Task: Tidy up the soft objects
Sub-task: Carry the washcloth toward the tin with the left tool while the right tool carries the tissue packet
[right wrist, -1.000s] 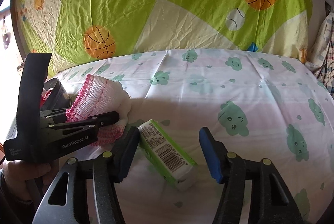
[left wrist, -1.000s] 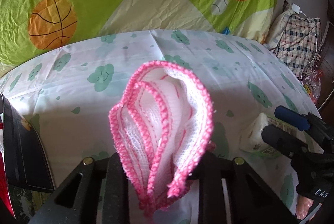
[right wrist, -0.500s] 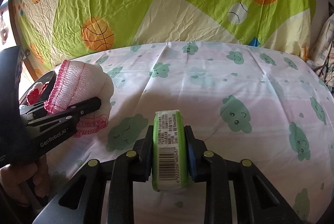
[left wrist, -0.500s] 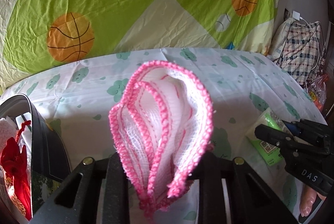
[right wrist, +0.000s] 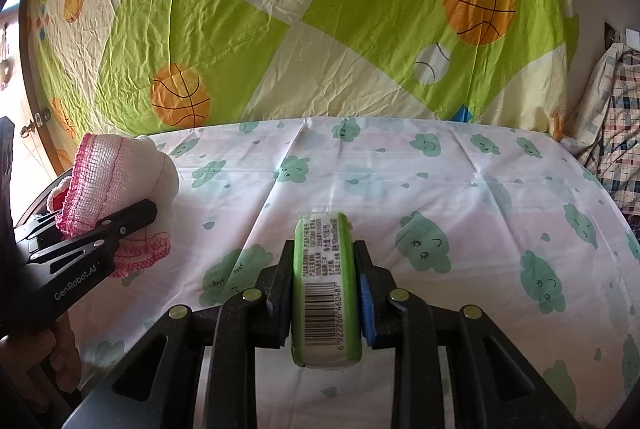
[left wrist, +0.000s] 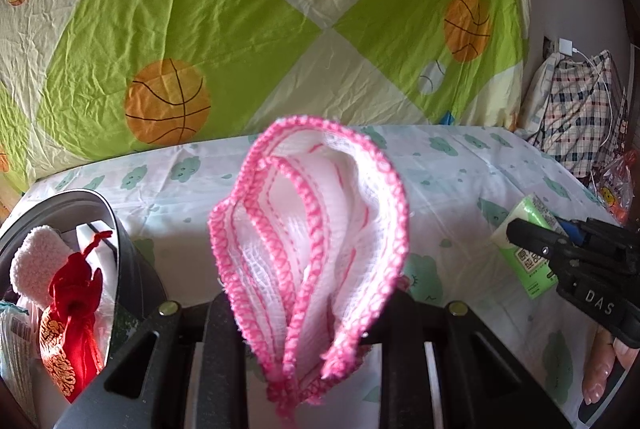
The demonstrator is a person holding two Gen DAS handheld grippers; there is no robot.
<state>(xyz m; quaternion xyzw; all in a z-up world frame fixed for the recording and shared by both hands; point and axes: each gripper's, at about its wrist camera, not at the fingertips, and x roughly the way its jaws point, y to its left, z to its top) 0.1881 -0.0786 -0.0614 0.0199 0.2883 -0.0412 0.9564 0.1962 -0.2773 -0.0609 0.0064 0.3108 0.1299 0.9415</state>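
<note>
The right hand-held gripper [right wrist: 325, 295], open around the green tissue pack [right wrist: 325, 293] a second ago, now clamps it and lifts it off the bed [right wrist: 460, 189]. The left hand-held gripper [left wrist: 308, 313] swings its pink-edged cloth [left wrist: 312, 245] leftward, bringing a dark bin [left wrist: 120, 249] of soft items fully into view.

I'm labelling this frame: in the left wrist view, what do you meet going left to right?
Dark bin holding a red pouch → pink-edged cloth in the left gripper → green tissue pack in the right gripper.
</note>
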